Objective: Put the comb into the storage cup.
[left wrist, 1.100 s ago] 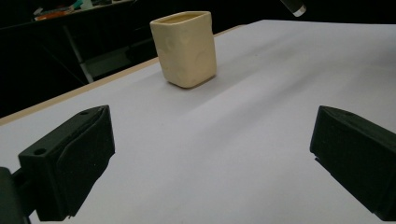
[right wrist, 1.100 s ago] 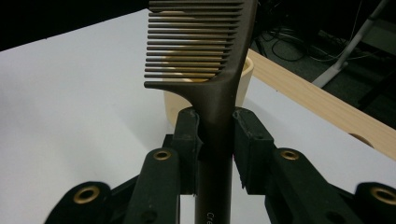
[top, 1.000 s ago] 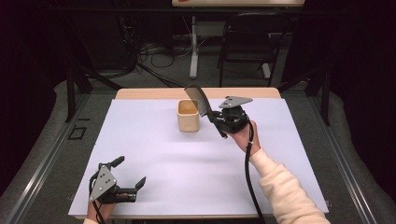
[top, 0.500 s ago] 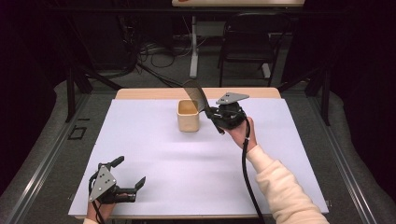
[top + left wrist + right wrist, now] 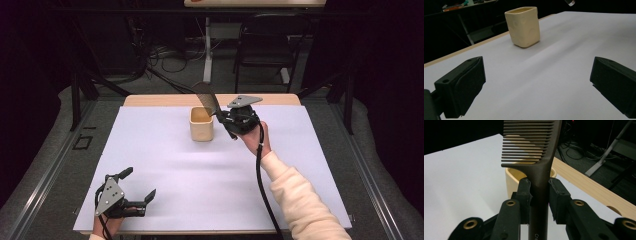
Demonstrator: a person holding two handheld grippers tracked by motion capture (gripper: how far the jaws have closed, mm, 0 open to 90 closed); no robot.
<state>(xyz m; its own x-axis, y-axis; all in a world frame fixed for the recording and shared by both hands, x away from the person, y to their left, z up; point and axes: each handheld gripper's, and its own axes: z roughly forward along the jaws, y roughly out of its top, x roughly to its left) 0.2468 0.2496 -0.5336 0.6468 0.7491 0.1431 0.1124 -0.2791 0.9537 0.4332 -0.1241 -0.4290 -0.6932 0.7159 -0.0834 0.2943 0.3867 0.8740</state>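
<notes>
A cream square cup stands upright at the back middle of the white table cover. My right gripper is shut on the handle of a dark brown comb, just right of the cup. The comb's toothed end is raised above the cup's rim. At the front left of the table my left gripper rests low and open, with nothing between its jaws, pointing toward the cup.
The white cover lies over a wooden table whose far edge shows as a bare strip. Beyond the table are a dark chair, cables on the floor and a white table leg.
My right gripper has carried the comb a little to the left, nearer over the cup. The left gripper has stayed in place.
</notes>
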